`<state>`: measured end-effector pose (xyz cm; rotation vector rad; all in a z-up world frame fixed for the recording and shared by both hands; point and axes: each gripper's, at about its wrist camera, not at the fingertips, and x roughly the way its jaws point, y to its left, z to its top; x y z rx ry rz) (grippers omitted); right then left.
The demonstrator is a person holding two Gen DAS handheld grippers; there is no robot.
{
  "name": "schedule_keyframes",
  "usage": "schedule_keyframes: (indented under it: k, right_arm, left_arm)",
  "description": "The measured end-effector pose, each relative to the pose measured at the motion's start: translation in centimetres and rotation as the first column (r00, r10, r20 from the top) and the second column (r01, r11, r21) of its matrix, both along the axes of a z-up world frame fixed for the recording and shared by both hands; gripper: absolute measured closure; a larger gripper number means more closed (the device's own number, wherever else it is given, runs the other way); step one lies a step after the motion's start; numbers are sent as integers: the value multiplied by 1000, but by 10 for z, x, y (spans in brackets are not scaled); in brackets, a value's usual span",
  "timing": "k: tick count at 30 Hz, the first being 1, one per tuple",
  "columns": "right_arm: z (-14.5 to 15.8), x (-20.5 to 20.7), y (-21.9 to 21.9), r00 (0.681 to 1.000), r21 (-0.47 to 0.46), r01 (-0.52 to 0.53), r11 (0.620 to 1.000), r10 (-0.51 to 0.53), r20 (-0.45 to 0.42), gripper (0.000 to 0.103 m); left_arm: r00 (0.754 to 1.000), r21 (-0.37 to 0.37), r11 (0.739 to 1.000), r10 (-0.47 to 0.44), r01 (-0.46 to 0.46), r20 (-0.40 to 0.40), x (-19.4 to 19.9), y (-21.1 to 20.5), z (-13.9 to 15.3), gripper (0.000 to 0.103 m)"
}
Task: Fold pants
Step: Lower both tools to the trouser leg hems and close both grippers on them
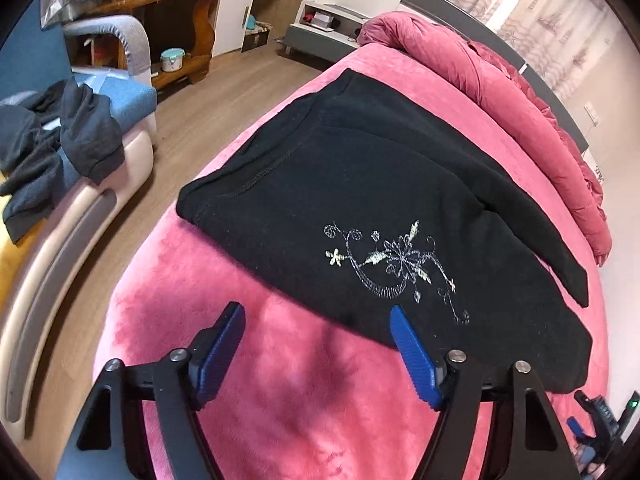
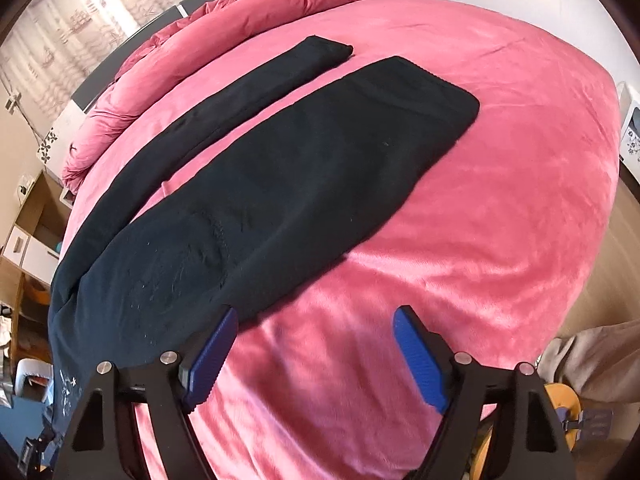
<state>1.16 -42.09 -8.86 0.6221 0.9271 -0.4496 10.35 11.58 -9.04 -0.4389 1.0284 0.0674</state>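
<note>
pants laid out, folding barely begun

lying spread along the pink bed point(image 2: 500, 184), the black pants point(image 2: 280, 184), legs stretching away side by side with a strip of blanket showing between them. not yet doubled leg over leg, judging by that gap; not yet folded across the length either. most of the task looking still ahead.

hovering over the near edge of the pants, the left gripper point(image 1: 318, 354), jaws standing well apart, blue pads bare, one pad over black cloth and the other over blanket, pinching nothing. hanging just beside the near leg, the right gripper point(image 2: 316, 356), jaws likewise wide and empty, only pink blanket between the pads.

showing in the left wrist view only: the waist end, the pale flower embroidery point(image 1: 396, 264), the waistband seam, plus dark clothes point(image 1: 60, 140) heaped on a sofa across the floor. showing in the right wrist view only: both cuffs at the far end, the gap between the legs, the full run of the near leg. appearing in both: the rumpled red duvet point(image 2: 224, 28) along the far side of the bed, clear of the pants.
</note>
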Motion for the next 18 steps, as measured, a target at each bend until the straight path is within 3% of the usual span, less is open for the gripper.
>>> schedule_keyframes:
  k: [1,6,9,14,15,18]
  right_arm:
    - [-1,3,-2,1000,-4,2,1000,-2,-6,21]
    - [-13,14,-14,1000,59,28,998,-28,0,21]
    - [-18,11,-30,996,123,81,989,-85,23,21]
    - [-23,-1,-55,984,187,165,968,-175,36,21]
    - [-22,-3,-58,983,178,172,969,-181,36,21]
    - [-22,-1,-67,981,171,183,968,-192,38,21]
  left_arm:
    - [1000,-14,1000,6,-7,-5,3,2,-2,40]
    - [996,-138,988,68,-75,-52,18,14,-24,40]
    - [990,-216,968,114,-131,-87,25,21,-39,39]
    - [988,-227,962,134,-149,-77,32,22,-45,42]
    - [988,-227,963,134,-147,-74,33,22,-46,44]
    - [991,-207,970,116,-127,-68,38,20,-46,68]
